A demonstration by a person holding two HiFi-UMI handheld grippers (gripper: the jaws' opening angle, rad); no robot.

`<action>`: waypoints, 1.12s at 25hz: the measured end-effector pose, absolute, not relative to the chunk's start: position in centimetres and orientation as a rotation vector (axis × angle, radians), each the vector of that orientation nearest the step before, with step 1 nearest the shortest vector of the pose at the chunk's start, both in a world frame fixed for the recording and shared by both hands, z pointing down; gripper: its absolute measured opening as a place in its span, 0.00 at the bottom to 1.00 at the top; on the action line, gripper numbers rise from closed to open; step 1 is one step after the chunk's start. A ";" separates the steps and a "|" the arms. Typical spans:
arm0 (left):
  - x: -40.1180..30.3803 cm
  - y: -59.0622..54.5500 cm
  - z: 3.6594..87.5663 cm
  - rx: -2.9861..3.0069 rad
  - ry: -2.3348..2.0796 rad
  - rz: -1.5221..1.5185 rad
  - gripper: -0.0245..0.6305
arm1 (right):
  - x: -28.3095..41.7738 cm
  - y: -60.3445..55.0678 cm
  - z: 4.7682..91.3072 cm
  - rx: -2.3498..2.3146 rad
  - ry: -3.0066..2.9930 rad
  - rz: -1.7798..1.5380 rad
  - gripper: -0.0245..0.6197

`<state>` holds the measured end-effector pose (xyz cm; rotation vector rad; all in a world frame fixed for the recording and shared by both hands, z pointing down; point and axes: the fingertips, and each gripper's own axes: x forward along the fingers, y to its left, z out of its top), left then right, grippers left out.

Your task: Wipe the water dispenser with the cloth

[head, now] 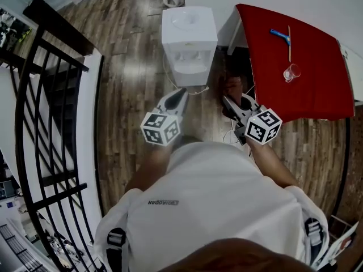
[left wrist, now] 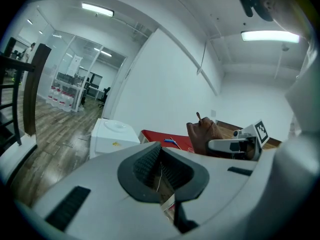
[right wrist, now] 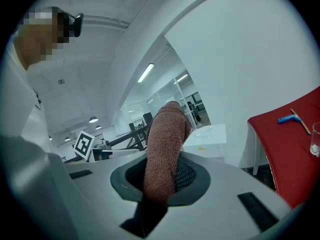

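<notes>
My right gripper (head: 227, 102) has its jaws clamped on the brown cloth (head: 232, 87), and my left gripper (head: 181, 94) has its jaws closed with nothing in them. Just beyond both tips, the white dispenser (head: 189, 35) stands on the wood floor (head: 130, 67), apart from the cloth. A black railing (head: 51, 95) runs at left, and the red tabletop (head: 306, 67) at right carries a clear cup (head: 291, 72).

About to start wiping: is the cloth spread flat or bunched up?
Bunched up. The cloth stands as a thick brown wad pinched between the fingers of the right gripper.
</notes>
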<state>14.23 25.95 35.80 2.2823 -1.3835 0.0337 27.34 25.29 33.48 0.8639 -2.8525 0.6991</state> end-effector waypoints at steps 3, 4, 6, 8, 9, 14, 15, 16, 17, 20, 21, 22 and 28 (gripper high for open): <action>15.9 27.2 36.2 2.283 -1.399 0.051 0.03 | 29.0 26.8 34.5 0.846 -2.856 0.724 0.12; 16.3 27.6 36.4 2.281 -1.405 0.054 0.03 | 29.4 27.3 35.0 0.839 -2.857 0.737 0.12; 16.9 28.4 36.5 2.278 -1.415 0.060 0.03 | 29.9 28.4 35.6 0.819 -2.863 0.765 0.12; 17.3 29.3 36.6 2.273 -1.418 0.070 0.03 | 29.9 29.5 36.1 0.794 -2.862 0.789 0.12; 17.4 29.7 36.6 2.270 -1.418 0.078 0.03 | 29.8 30.0 36.3 0.780 -2.861 0.797 0.12; 17.5 30.9 36.9 2.258 -1.427 0.112 0.03 | 29.4 31.3 36.7 0.759 -2.865 0.729 0.12; 17.7 30.9 36.9 2.260 -1.426 0.117 0.03 | 29.5 31.3 36.8 0.766 -2.866 0.722 0.12; 17.8 30.9 36.8 2.265 -1.424 0.121 0.03 | 29.6 31.3 36.9 0.773 -2.867 0.723 0.12; 18.0 30.9 36.6 2.271 -1.423 0.125 0.03 | 29.6 31.4 36.9 0.777 -2.866 0.724 0.12; 18.0 31.1 36.2 2.283 -1.429 0.135 0.03 | 29.7 31.6 37.0 0.783 -2.865 0.712 0.12; 18.0 31.2 36.3 2.281 -1.429 0.140 0.03 | 29.7 31.6 37.0 0.785 -2.866 0.705 0.12; 18.1 31.3 36.4 2.277 -1.427 0.148 0.03 | 29.7 31.7 37.0 0.788 -2.868 0.701 0.12; 18.8 32.0 36.4 2.290 -1.417 0.191 0.03 | 29.8 32.2 36.5 0.770 -2.894 0.745 0.12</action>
